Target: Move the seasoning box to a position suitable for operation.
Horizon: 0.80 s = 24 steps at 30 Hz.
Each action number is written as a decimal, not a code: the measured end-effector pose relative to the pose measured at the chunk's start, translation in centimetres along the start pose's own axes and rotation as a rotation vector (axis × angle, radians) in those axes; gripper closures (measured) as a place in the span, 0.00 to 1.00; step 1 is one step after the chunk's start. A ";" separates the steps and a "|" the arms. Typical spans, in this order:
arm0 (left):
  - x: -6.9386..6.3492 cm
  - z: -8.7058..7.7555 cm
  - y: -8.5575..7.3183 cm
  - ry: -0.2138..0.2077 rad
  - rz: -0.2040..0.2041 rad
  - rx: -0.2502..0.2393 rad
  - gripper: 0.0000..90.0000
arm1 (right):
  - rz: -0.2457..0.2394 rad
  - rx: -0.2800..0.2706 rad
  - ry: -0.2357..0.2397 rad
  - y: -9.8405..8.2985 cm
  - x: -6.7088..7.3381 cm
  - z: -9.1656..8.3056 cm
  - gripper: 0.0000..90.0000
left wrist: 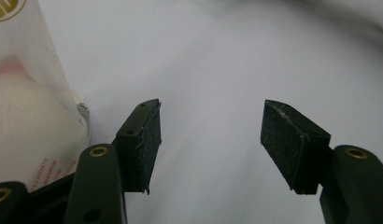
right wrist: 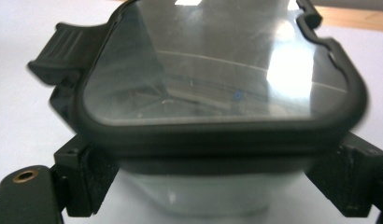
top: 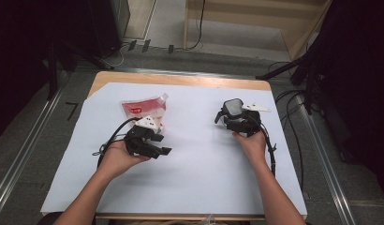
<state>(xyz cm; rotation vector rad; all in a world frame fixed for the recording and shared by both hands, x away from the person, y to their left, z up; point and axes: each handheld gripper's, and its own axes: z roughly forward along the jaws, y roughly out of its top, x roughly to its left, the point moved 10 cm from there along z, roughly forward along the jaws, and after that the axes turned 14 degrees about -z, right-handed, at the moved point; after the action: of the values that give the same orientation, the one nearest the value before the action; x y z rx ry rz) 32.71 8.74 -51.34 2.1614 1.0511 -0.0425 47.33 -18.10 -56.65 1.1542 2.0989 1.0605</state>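
Observation:
A clear container with a black-rimmed see-through lid (right wrist: 217, 84) sits between the pads of my right gripper (right wrist: 213, 186), which is shut on its body just under the lid. From above, the container (top: 233, 108) is at the right of the white sheet, with the right gripper (top: 232, 118) behind it in the person's hand. My left gripper (left wrist: 210, 140) is open over the bare sheet, with nothing between its pads. A white and red spouted pouch (left wrist: 26, 116) lies just left of its left jaw. In the high view the pouch (top: 143, 108) lies beyond the left gripper (top: 163, 144).
A white sheet (top: 204, 178) covers most of the wooden table, whose edge (top: 180, 78) shows at the back. Black cables (top: 110, 136) trail from both grippers. Dark stands and floor cables (top: 293, 101) surround the table.

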 end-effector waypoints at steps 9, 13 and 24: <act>0.2 -0.1 0.0 -0.010 0.005 -0.004 0.44 | 0.008 -0.058 -0.059 0.5 -0.1 1.3 0.14; 0.3 -0.2 0.1 -0.011 -0.001 -0.012 0.44 | 0.007 -0.079 -0.074 0.7 -0.1 1.6 0.14; 0.4 -0.1 0.1 -0.014 0.000 -0.010 0.43 | -0.017 -0.063 -0.069 0.7 -0.1 1.5 0.16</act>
<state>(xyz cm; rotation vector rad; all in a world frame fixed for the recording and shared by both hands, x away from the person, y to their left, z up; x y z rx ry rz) 33.02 8.99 -51.31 2.1489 1.0415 -0.0518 48.73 -17.37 -56.92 1.1247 2.0046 1.0560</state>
